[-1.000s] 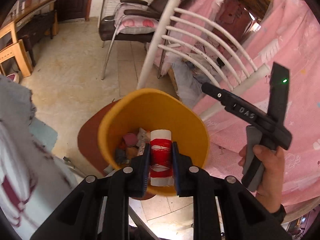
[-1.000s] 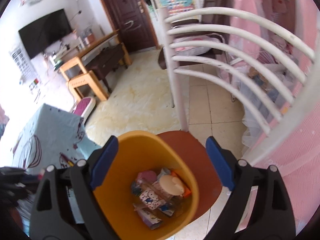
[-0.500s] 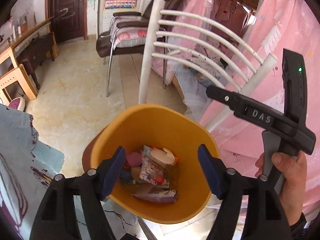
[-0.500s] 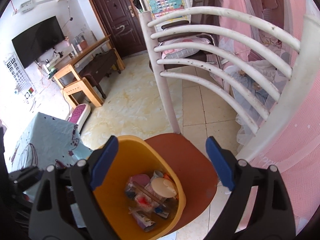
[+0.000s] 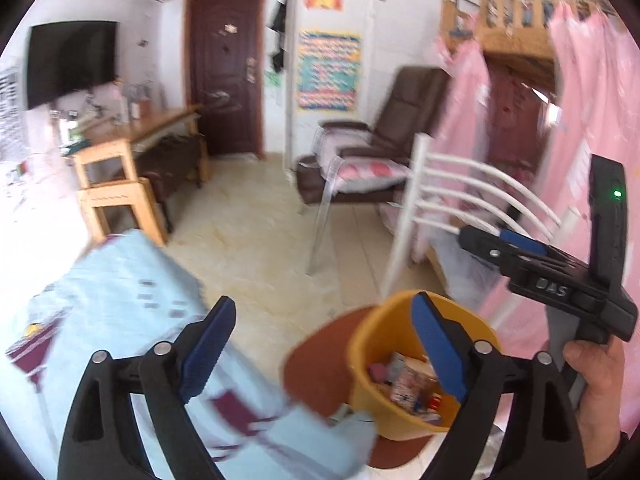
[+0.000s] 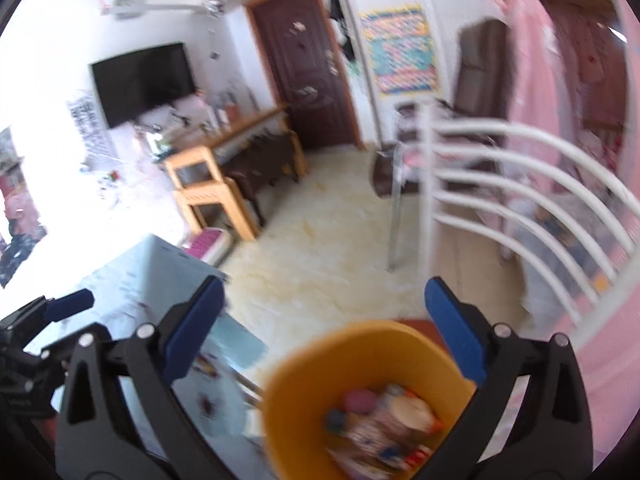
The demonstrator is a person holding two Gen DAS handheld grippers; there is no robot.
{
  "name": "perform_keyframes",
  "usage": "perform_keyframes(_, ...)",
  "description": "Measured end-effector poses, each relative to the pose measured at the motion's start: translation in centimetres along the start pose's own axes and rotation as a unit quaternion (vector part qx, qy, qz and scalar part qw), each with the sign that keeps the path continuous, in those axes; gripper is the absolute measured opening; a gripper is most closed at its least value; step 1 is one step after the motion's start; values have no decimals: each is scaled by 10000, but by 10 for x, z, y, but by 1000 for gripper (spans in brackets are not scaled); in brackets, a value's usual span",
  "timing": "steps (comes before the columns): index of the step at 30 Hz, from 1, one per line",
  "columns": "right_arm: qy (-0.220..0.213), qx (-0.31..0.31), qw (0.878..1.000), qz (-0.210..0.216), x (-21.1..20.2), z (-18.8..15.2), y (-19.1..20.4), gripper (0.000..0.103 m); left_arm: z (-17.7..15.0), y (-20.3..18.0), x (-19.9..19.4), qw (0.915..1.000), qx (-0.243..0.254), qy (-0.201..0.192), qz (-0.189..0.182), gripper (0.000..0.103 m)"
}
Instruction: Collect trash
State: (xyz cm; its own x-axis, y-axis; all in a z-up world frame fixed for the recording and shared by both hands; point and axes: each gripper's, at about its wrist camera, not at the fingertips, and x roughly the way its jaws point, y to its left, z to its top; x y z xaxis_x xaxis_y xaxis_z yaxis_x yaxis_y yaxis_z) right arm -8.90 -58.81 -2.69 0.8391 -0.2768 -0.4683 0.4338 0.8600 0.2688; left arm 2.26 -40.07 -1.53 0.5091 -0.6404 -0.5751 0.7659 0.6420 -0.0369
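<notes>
Only the left view shows the hand gripping the right tongs; both tongs opening, empty.

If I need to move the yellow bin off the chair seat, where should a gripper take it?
Probably by the rim of the yellow bin, coming from above: it stands upright and open-topped on the chair seat, and its body looks too wide for the fingers. Pinch the wall on the side away from the white chair back.

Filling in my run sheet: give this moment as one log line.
left gripper: opening, empty | right gripper: opening, empty | yellow bin: on red stool, holds trash | step: drop done
</notes>
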Motion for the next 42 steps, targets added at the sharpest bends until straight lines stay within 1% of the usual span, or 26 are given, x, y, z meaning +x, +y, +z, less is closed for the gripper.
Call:
perform_keyframes(2, -191, -143, 9993, 303, 1, 7, 35, 97, 0, 27, -21, 9990, -130, -238, 348, 89)
perform_keyframes(4, -378, -266, 9965, 690, 1, 13, 70, 97, 0, 56, -41, 9962, -263, -413, 718, 91)
perform_keyframes(8, -630, -454, 9852, 1530, 7, 20, 141, 97, -4, 120, -83, 9854, -593, -731, 1418, 95)
perform_keyframes(10, -637, -548, 9785, 1881, 14, 20, 176, 97, -9, 149, -102, 9776, -674, -885, 1786, 96)
perform_keyframes(11, -665, -652, 9743, 2053, 17, 17, 195, 97, -12, 162, -114, 9721, -677, -979, 2021, 96)
perform_keyframes(14, -836, -972, 9648, 2298, 23, 7, 247, 97, -23, 196, -141, 9541, -710, -1288, 2611, 96)
perform_keyframes(17, -1148, -1271, 9519, 2541, 26, -4, 289, 97, -35, 227, -164, 9395, -869, -1542, 2932, 96)
perform_keyframes(18, -1266, -1343, 9477, 2605, 23, -8, 300, 97, -39, 236, -170, 9333, -920, -1616, 3072, 96)
perform_keyframes(19, -1366, -1392, 9447, 2637, 24, -10, 309, 97, -42, 244, -176, 9280, -968, -1670, 3187, 96)
perform_keyframes(21, -1497, -1521, 9435, 2534, 25, -16, 324, 97, -47, 258, -187, 9221, -1032, -1735, 3303, 96)
perform_keyframes(23, -1620, -1658, 9427, 2400, 25, -22, 336, 97, -52, 270, -195, 9165, -995, -1789, 3436, 96)
perform_keyframes(25, -1763, -1817, 9385, 2349, 28, -25, 346, 97, -57, 277, -202, 9075, -928, -1878, 3642, 96)
perform_keyframes(26, -1858, -1882, 9364, 2305, 29, -28, 349, 97, -60, 279, -205, 9046, -891, -1923, 3699, 96)
perform_keyframes(29, -1896, -2035, 9359, 2163, 36, -34, 359, 97, -68, 289, -213, 8975, -999, -1989, 3807, 96)
perform_keyframes(31, -1897, -2096, 9353, 2128, 38, -40, 363, 97, -73, 293, -215, 8951, -1104, -2065, 3795, 96)
perform_keyframes(35, -1959, -2168, 9331, 2099, 37, -45, 370, 97, -81, 298, -220, 8842, -1209, -2303, 3881, 96)
perform_keyframes(37, -1919, -2206, 9335, 2077, 39, -45, 373, 97, -85, 300, -222, 8805, -1274, -2383, 3895, 96)
perform_keyframes(38, -1919, -2218, 9332, 2078, 39, -45, 373, 97, -86, 301, -224, 8802, -1315, -2442, 3851, 96)
perform_keyframes(42, -1892, -2246, 9328, 2089, 39, -45, 374, 97, -83, 308, -220, 8828, -1447, -2391, 3776, 96)
